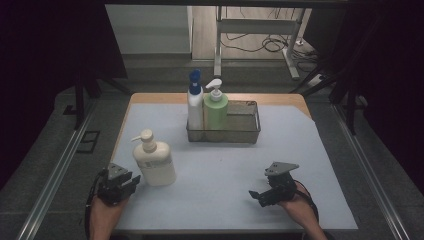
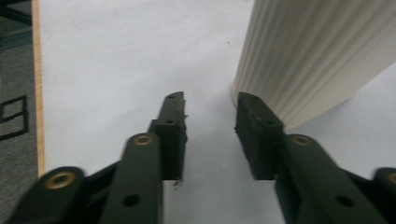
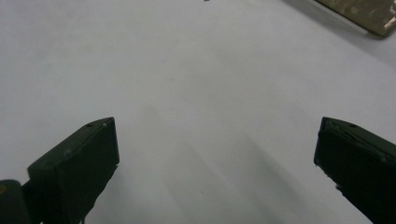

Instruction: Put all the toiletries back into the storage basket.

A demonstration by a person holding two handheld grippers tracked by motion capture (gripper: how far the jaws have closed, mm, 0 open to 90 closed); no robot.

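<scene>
Cream pump bottle stands free on the worktop, well short of the wire basket; your left gripper beside it is part-closed on nothing, your right gripper spread wide, empty.

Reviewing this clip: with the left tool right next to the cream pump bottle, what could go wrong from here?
1. The left tool has nothing between its jaws, and one jaw sits beside the cream pump bottle; a sideways nudge could tip the tall bottle.
2. The bottle is much wider than the gap between the jaws, so they may need to open before any grasp.
3. The wire basket already holds two bottles on its left side, so placing there risks a collision.
</scene>
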